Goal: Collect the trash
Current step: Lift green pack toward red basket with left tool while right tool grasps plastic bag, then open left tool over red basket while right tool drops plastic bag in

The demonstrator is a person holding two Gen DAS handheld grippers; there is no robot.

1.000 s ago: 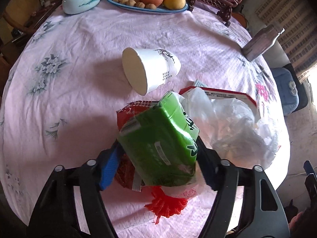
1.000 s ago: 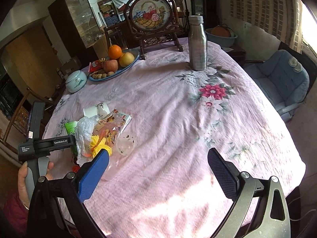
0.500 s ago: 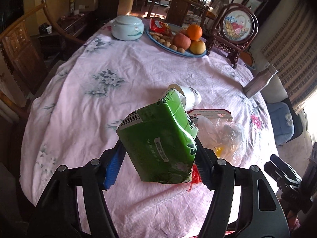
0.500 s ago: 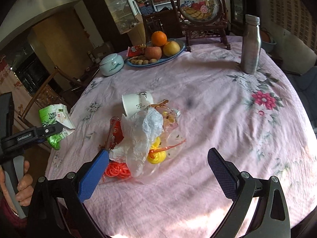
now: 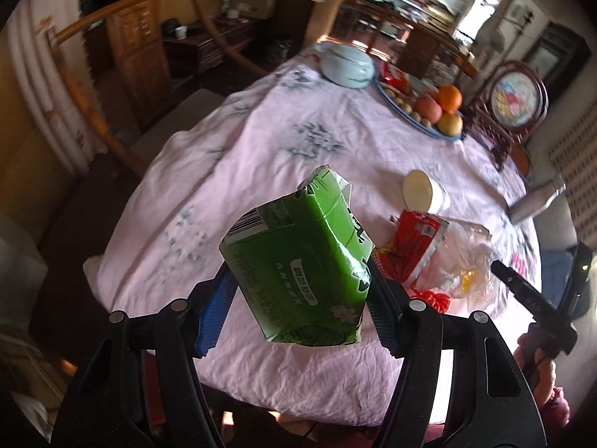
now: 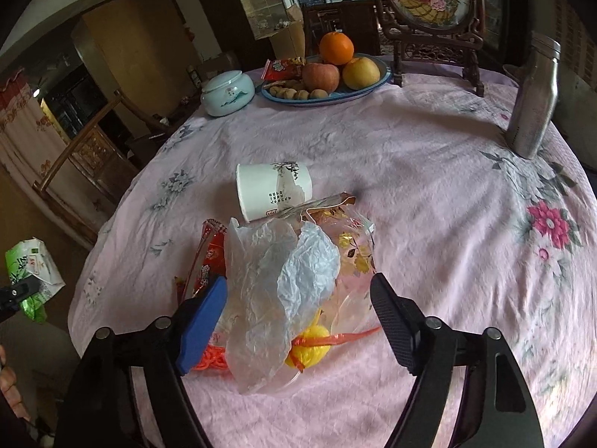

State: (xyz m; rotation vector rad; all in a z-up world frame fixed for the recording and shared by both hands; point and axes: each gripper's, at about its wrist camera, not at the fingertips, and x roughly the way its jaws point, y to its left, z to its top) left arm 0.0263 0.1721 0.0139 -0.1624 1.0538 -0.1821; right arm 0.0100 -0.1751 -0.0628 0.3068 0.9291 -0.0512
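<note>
My left gripper [image 5: 298,298] is shut on a green tissue pack [image 5: 302,268] and holds it in the air off the table's near-left edge; the pack also shows at the far left of the right wrist view [image 6: 31,272]. My right gripper [image 6: 298,317] is open, its fingers either side of a crumpled clear plastic bag [image 6: 276,291] in the trash pile. The pile holds a red wrapper [image 6: 211,257], a yellow ball with orange string [image 6: 308,347] and a tipped white paper cup [image 6: 272,194]. The pile shows in the left wrist view too [image 5: 440,257].
A round table with a pink flowered cloth [image 6: 429,186] carries a fruit plate [image 6: 328,74], a pale lidded jar [image 6: 227,93], a steel bottle [image 6: 533,104] and a framed screen [image 6: 429,3]. Wooden chairs [image 5: 112,86] stand to the left of the table.
My left gripper has lifted the green pack off the pile and drawn it back left, beyond the table edge. My right gripper has moved in low over the plastic bag.
</note>
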